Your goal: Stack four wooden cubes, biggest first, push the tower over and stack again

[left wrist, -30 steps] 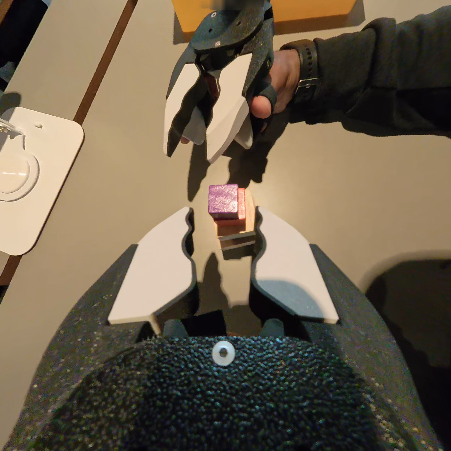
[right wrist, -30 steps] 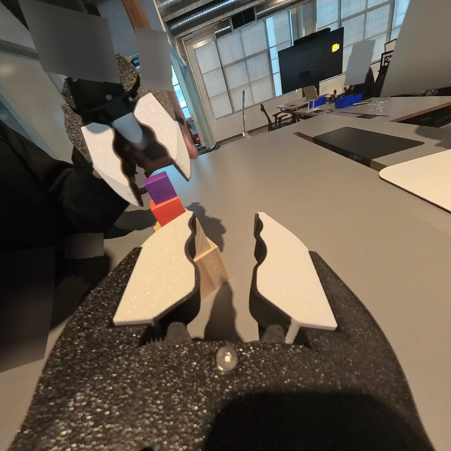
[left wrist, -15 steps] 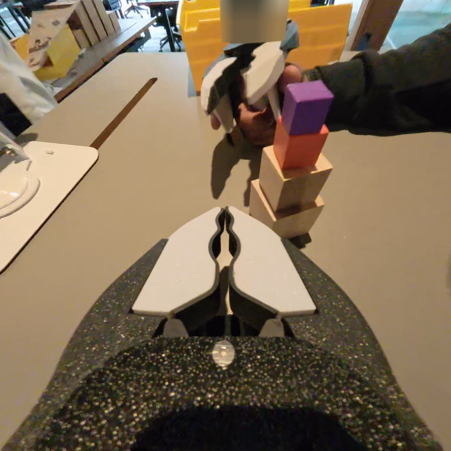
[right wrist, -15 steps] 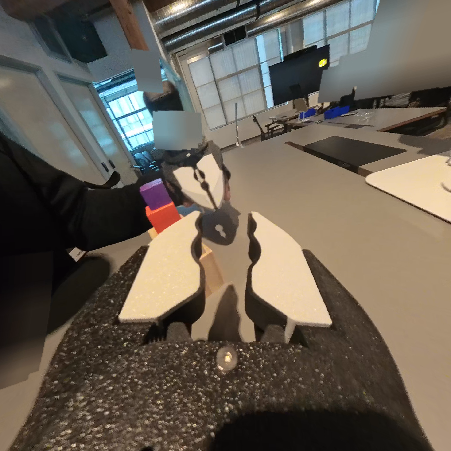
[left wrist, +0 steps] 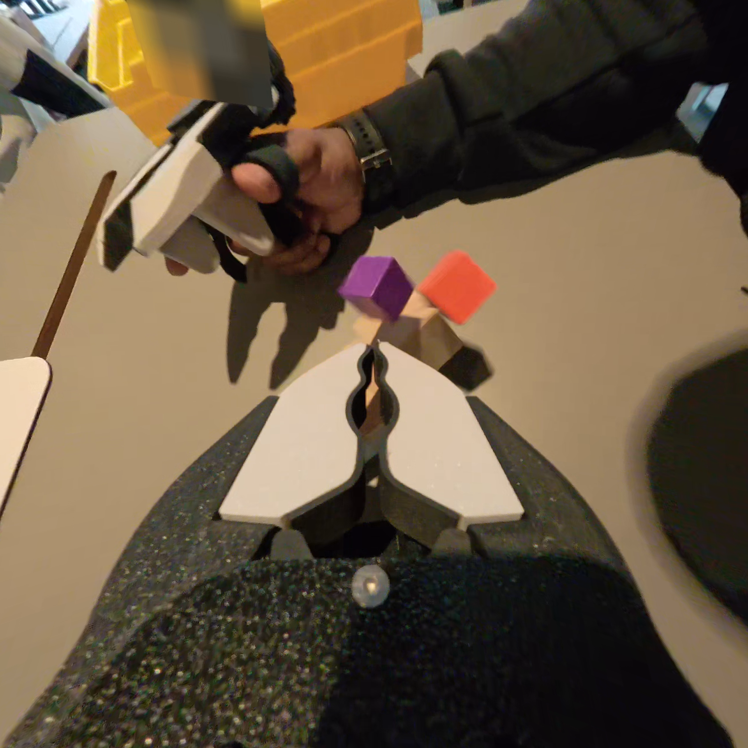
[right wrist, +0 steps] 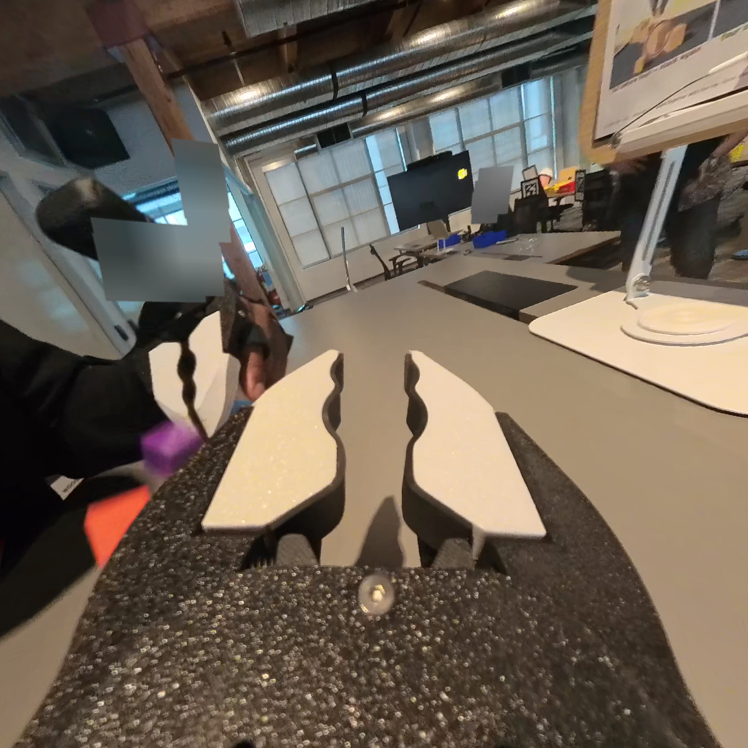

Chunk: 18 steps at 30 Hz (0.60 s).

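- Left tool [left wrist: 374, 352] has its fingers closed together with nothing between them; its tips sit at the near edge of the tumbling cubes
- Purple cube [left wrist: 376, 286] is tilted at 12 o'clock from those tips, blurred, just left of the red cube [left wrist: 457, 292]
- Red cube is tilted too, at 1 o'clock from the tips, above the plain wooden cubes [left wrist: 421, 338]
- The plain wooden cubes lie skewed on the bench [left wrist: 587, 303], partly hidden behind the left tool's fingers; how they touch cannot be told
- Right tool [right wrist: 374, 358] is open and empty, pointing across bare bench toward 12 o'clock
- In the left view the right tool shows at 10 o'clock, held by a hand [left wrist: 319, 190] with a wrist watch, well apart from the cubes
- In the right view the purple and red cubes show blurred at 9 o'clock, beside the tool's body
- A white board [left wrist: 18, 409] lies at 9 o'clock in the left view, a yellow bin [left wrist: 344, 48] at 12 o'clock
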Available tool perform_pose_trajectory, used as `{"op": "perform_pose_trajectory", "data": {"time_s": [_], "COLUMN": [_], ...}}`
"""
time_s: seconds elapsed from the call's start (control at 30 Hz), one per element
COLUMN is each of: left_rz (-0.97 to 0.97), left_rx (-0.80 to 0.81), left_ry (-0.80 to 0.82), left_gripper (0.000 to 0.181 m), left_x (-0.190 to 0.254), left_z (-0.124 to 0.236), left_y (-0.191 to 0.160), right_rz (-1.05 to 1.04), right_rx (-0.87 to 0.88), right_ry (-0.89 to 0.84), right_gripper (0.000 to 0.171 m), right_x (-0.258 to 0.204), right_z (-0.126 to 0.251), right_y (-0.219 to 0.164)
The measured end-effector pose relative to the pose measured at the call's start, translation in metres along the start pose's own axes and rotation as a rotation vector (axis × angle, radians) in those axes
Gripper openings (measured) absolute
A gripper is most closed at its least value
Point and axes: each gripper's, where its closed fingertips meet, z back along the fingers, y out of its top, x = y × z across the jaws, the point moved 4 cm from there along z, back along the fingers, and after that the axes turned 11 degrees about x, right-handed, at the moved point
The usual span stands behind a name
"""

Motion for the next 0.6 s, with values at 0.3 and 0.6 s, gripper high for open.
{"op": "perform_pose_trajectory", "data": {"time_s": [0.3, 0.6], "left_rz": [0.052, 0.058], "left_rx": [0.156, 0.470], "left_ry": [0.371, 0.721], "left_gripper": [0.003, 0.021], "left_x": [-0.061, -0.101], "left_z": [0.062, 0.082], "left_y": [-0.019, -0.045], "right_rz": [0.007, 0.160], "right_rx": [0.084, -0.143], "right_ry": [-0.048, 0.183], "right_gripper": [0.026, 0.019], "right_x": [0.009, -0.020], "right_z": [0.007, 0.005], "right_y": [0.011, -0.005]}}
